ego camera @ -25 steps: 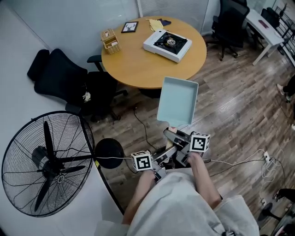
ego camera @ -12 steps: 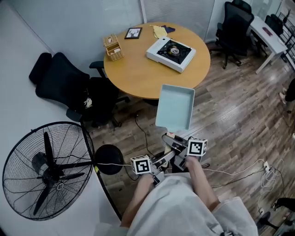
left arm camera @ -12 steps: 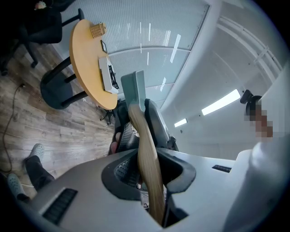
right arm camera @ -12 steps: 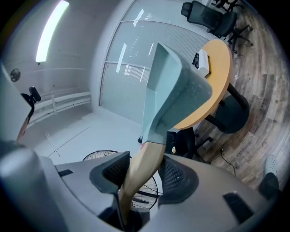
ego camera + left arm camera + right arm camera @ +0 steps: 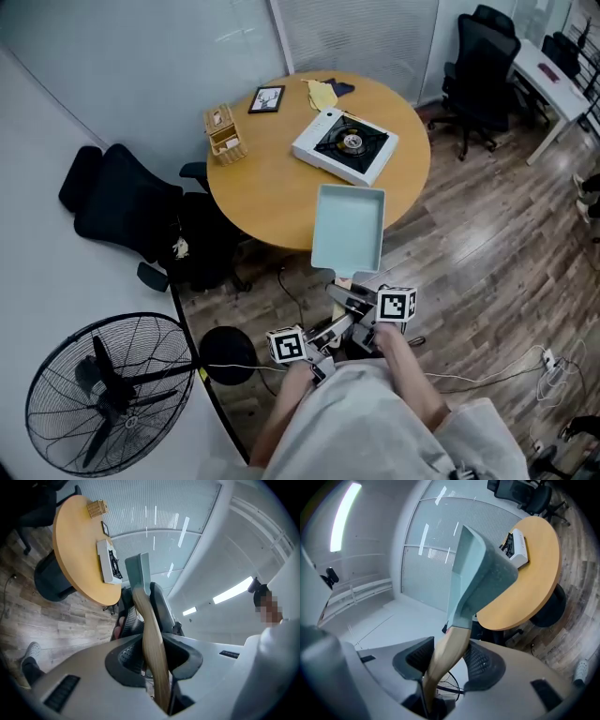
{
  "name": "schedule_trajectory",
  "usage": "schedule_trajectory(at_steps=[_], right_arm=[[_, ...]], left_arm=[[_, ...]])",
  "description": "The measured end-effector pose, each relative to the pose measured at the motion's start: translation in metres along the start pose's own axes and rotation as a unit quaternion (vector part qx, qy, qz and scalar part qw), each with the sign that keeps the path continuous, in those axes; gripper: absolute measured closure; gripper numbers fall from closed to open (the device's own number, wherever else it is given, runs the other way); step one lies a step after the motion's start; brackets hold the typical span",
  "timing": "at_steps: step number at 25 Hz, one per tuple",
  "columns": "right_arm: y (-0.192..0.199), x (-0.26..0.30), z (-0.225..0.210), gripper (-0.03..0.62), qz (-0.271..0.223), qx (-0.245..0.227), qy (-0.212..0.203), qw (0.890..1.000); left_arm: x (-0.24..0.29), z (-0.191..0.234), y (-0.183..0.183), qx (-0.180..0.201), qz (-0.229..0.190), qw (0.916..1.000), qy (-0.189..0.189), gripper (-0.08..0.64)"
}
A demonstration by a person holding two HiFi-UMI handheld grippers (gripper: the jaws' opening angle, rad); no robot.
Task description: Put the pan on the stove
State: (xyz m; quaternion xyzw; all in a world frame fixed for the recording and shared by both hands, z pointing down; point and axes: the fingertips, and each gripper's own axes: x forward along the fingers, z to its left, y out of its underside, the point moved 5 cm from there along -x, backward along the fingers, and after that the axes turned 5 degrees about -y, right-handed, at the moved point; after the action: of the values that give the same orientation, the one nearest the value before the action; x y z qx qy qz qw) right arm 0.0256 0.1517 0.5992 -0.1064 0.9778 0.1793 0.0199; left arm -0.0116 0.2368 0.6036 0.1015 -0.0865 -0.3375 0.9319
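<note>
Both sets of jaws grip the wooden handle [image 5: 152, 639] of the pale blue rectangular pan [image 5: 348, 228], the left gripper [image 5: 152, 657] narrowly parted and the right gripper [image 5: 449, 663] wider, holding it in the air over the round wooden bench's [image 5: 272, 178] near edge, short of the white portable gas stove [image 5: 345, 145].

Pan [image 5: 348, 228] at the table's [image 5: 272, 187] near edge, stove [image 5: 345, 145] behind it
Basket [image 5: 225, 132] left of the stove; fan [image 5: 108, 401] on floor [image 5: 469, 244], near left
</note>
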Motion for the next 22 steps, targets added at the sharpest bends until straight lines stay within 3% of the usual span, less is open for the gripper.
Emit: schedule_trajectory(at_steps=[8, 15, 22], right_arm=[[-0.058, 0.004, -0.029, 0.391, 0.009, 0.007, 0.007, 1.000], [-0.079, 0.005, -0.044, 0.387, 0.004, 0.012, -0.002, 1.000], [-0.102, 0.016, -0.053, 0.385, -0.006, 0.008, 0.004, 1.000]], left_arm=[[0.047, 0.007, -0.042, -0.007, -0.016, 0.9997, -0.016, 0.456], [0.067, 0.015, -0.058, -0.005, -0.015, 0.9993, -0.034, 0.456], [0.080, 0.019, -0.083, -0.013, -0.006, 0.9995, -0.026, 0.456]])
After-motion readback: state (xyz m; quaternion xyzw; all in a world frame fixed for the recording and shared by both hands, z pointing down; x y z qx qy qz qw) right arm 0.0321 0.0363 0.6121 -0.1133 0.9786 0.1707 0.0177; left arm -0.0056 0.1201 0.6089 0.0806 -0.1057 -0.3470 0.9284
